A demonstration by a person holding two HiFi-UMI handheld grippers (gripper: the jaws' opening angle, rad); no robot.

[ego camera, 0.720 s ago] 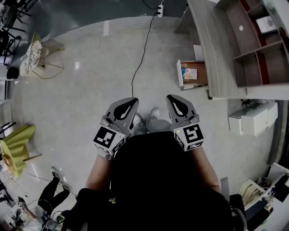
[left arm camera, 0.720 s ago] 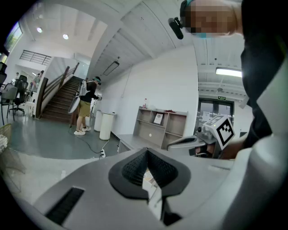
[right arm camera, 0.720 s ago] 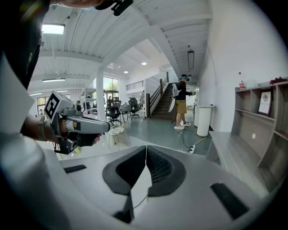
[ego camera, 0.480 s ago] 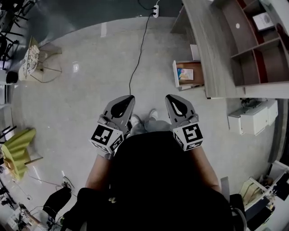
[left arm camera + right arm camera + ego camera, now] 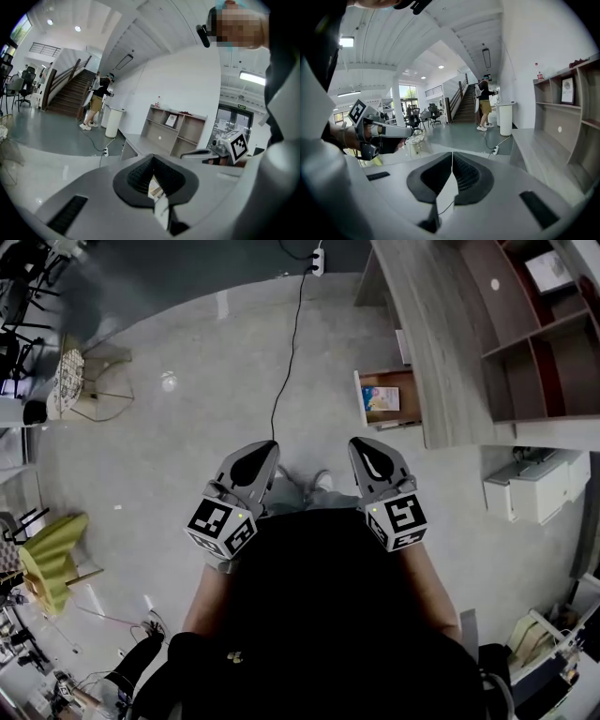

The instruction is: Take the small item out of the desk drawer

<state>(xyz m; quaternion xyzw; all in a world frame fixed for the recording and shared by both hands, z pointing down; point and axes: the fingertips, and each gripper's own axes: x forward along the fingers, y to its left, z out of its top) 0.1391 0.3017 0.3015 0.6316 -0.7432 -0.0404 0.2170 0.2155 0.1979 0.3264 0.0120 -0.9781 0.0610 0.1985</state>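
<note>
The wooden desk (image 5: 441, 343) stands at the upper right of the head view. Its drawer (image 5: 405, 381) is pulled open toward the floor. A small blue and yellow item (image 5: 380, 399) lies inside it. My left gripper (image 5: 265, 448) and right gripper (image 5: 359, 444) are held close to my body, well short of the drawer. Both are shut with nothing between the jaws. In the left gripper view the left gripper (image 5: 152, 157) points toward the desk (image 5: 140, 143). In the right gripper view the right gripper (image 5: 452, 153) has its jaws pressed together.
A black cable (image 5: 286, 362) runs across the grey floor to a power strip (image 5: 314, 259). A white cabinet (image 5: 539, 488) stands right of the desk. A wire stool (image 5: 80, 376) and a yellow-green chair (image 5: 42, 563) are at the left. A person (image 5: 485, 105) stands by the stairs.
The head view has shifted slightly, so the desk and drawer sit a little further left in it. Both grippers stay shut in front of my body.
</note>
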